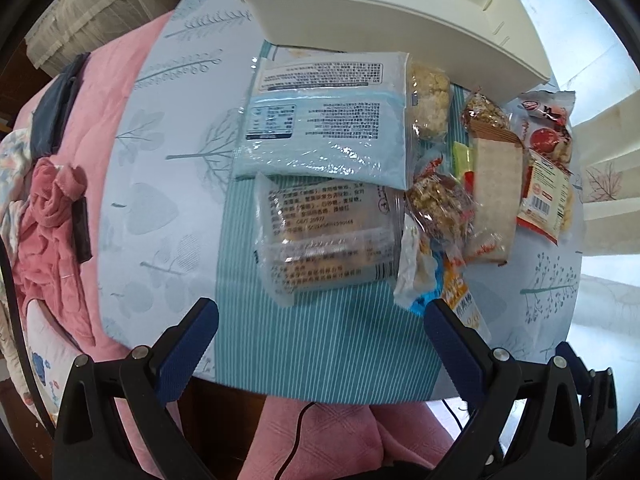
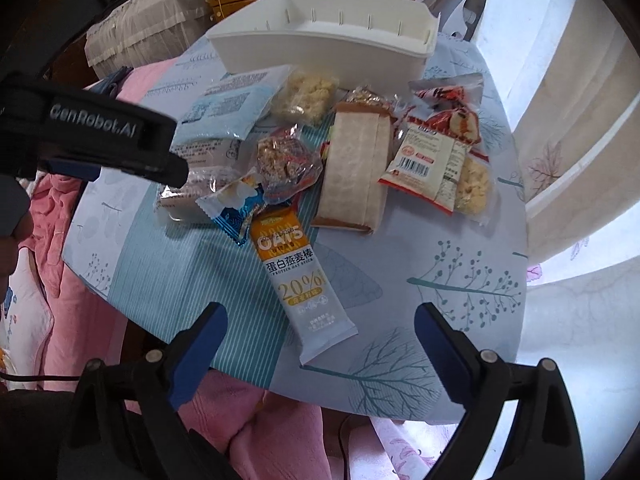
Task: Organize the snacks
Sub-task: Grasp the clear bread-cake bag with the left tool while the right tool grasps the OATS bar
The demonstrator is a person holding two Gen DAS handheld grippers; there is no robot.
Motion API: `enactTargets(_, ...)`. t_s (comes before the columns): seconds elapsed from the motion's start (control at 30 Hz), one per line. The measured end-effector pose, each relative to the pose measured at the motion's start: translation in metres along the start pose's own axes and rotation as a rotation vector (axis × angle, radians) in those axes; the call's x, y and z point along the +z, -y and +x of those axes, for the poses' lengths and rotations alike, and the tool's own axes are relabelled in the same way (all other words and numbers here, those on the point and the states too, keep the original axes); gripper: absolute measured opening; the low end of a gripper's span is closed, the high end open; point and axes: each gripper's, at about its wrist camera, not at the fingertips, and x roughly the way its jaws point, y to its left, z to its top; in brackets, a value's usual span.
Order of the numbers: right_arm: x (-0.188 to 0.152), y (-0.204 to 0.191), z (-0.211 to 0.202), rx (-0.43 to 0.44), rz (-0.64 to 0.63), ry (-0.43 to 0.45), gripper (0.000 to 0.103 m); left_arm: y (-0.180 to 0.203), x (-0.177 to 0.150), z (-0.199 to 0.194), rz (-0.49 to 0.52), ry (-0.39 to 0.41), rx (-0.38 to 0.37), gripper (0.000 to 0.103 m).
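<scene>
Snacks (image 2: 316,164) lie heaped at the middle of the tabletop (image 2: 460,320), just in front of the white bin (image 2: 320,52) at its far edge. An oat bar (image 2: 300,276) sticks out of the heap toward me, its near end close to the tabletop's front edge. I see bare cloth to the right of the bar and a striped clear patch to its left. My right gripper (image 2: 320,336) hangs above the bar with jaws spread wide, nothing between them. My left gripper (image 1: 320,320) hovers over a clear-wrapped pack (image 1: 328,240), jaws released and empty. A pink blanket (image 1: 120,80) lies beyond the left edge.
</scene>
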Motion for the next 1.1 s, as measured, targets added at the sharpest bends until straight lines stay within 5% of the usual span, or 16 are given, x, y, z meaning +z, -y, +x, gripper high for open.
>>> enactTargets(0.53,0.019,0.003,0.064,-0.055,0.070,-0.196,0.077,-0.009,0.057,0.068,0.019,-0.133,-0.081,0.100)
enactTargets(1.1,0.025,-0.002,0.105,-0.074,0.082,-0.225,0.057,-0.035,0.090,0.106,-0.094,-0.191,-0.140,0.095)
